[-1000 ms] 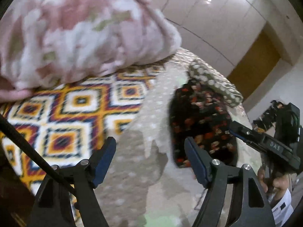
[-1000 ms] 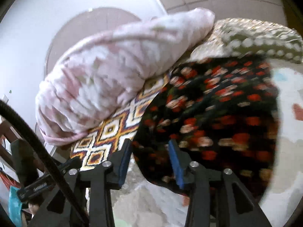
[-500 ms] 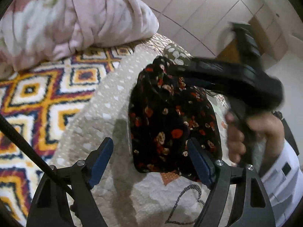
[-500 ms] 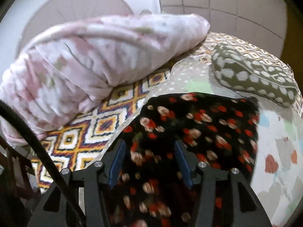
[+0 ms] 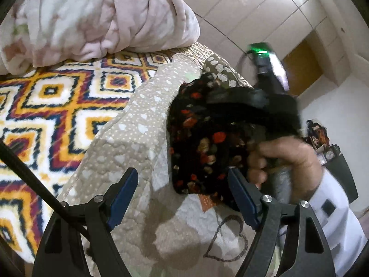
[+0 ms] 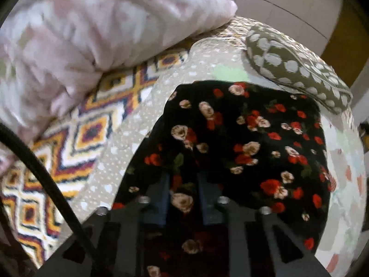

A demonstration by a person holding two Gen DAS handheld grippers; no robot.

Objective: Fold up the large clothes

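The right gripper (image 6: 183,192) has just been closing, and its fingers (image 6: 164,198) now stand narrow with a pinch of the black floral garment (image 6: 249,143) between the blue pads; in the right wrist view the cloth bunches up between and over them, so I judge it gripped at its near edge. Ahead of those fingers the garment spreads as a compact, roughly squared shape on the quilted bedspread (image 6: 143,106), which suggests several folds are already made and what is left is a last fold or a lift to carry it away. Beyond its far corner, to the right, lies a spotted cushion (image 6: 297,69); to the left beyond the bedspread are a patterned blanket (image 6: 92,133) and a pink duvet (image 6: 103,27).

The left gripper (image 5: 182,196) has its fingers (image 5: 123,191) wide and holds nothing; only the bedspread shows between them. Just ahead of its right finger sits the garment's near corner, apart from the pad, with a person's hand (image 5: 286,161) on the other tool right beside it
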